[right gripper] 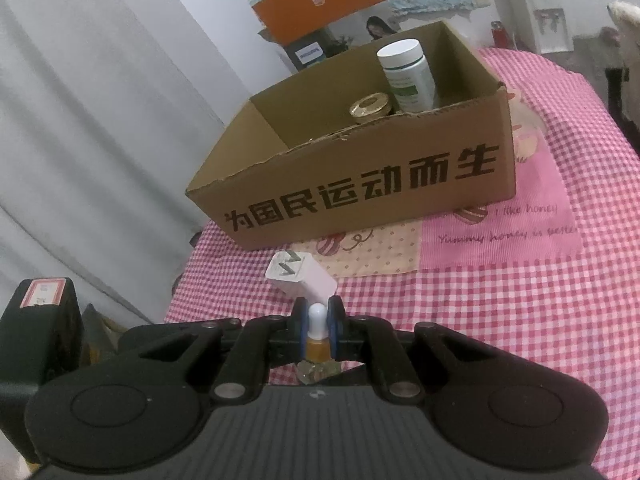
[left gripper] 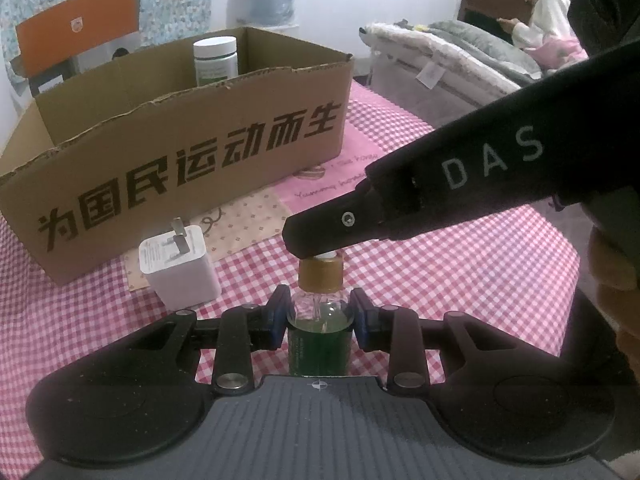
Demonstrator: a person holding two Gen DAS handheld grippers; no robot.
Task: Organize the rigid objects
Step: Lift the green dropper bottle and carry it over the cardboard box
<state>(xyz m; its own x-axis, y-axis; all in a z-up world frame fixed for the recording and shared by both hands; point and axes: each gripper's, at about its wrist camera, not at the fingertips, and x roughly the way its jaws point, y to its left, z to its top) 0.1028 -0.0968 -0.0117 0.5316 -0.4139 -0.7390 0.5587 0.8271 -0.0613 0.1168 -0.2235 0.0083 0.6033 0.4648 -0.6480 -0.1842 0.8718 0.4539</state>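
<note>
A small dropper bottle (left gripper: 320,320) with green liquid, a gold collar and a white rubber bulb stands upright on the pink checked cloth. My left gripper (left gripper: 320,316) is shut on the bottle's glass body. My right gripper (right gripper: 318,326) is shut on the white bulb (right gripper: 318,318) from above; in the left wrist view it (left gripper: 320,240) reaches in from the right over the gold cap. A white charger plug (left gripper: 178,266) stands just left of the bottle, also in the right wrist view (right gripper: 300,278). The cardboard box (left gripper: 192,156) lies behind.
The box (right gripper: 360,184) holds a white-capped jar (right gripper: 408,76) and a gold-lidded jar (right gripper: 370,107). A grey curtain (right gripper: 100,140) hangs left of the table. A person sits on a bed (left gripper: 460,60) at the far right. An orange box (left gripper: 80,20) stands behind.
</note>
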